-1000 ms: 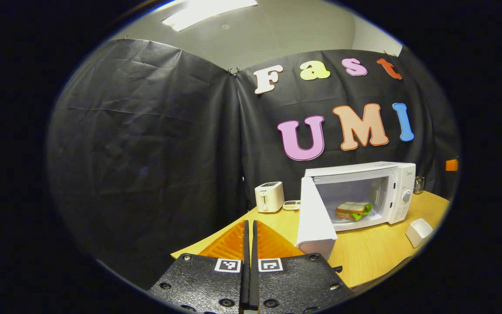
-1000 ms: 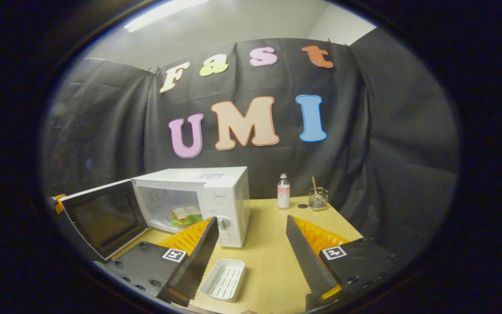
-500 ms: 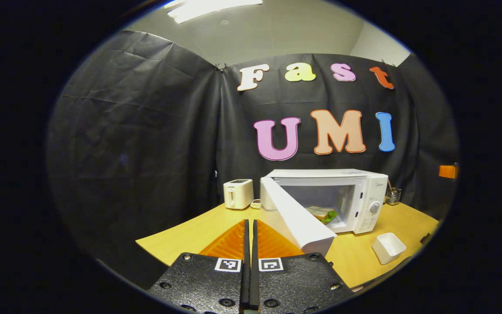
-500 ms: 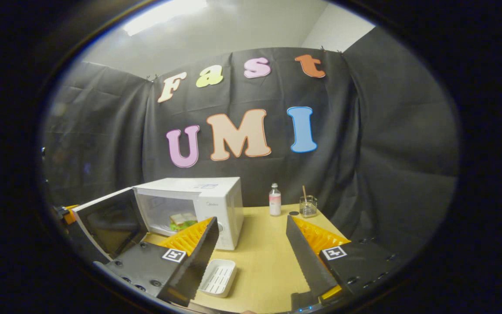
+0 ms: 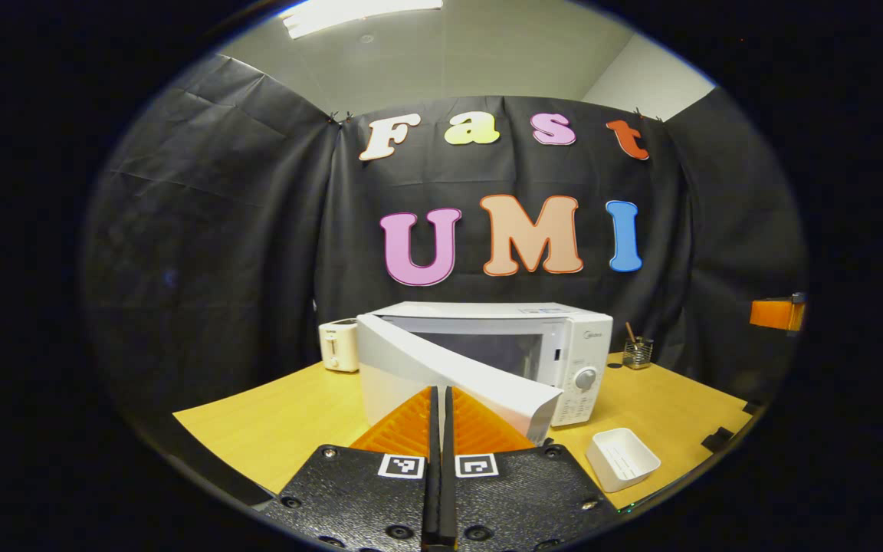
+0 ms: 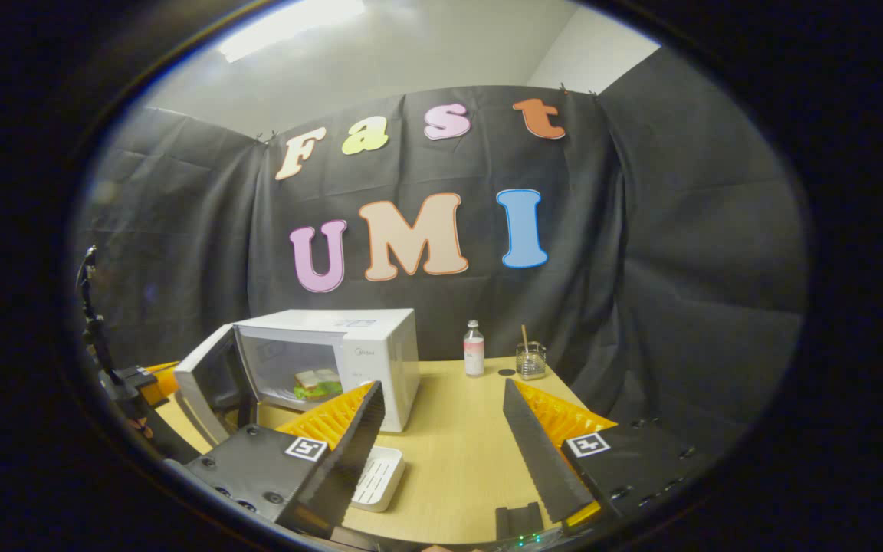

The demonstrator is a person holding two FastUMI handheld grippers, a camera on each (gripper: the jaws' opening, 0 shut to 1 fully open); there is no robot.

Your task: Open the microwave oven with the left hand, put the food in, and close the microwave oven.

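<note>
A: Where's the sandwich (image 6: 317, 381)?

B: Inside the microwave (image 5: 564, 337), at your right gripper's (image 6: 441, 452) ten o'clock. Its fingers are spread, empty; your left gripper (image 5: 438, 429) is clenched on nothing.

A: And the door (image 5: 449, 376)?

B: Stiff, light, hinged. Push flat near its free edge, at one o'clock.

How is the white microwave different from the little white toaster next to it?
The microwave is much bigger than the toaster. The microwave has a door that is partly swung open, while the toaster shows no door, just a slot area on top. The microwave has a sandwich inside; nothing can be seen in the toaster. Both are white and stand on the wooden table.
</note>
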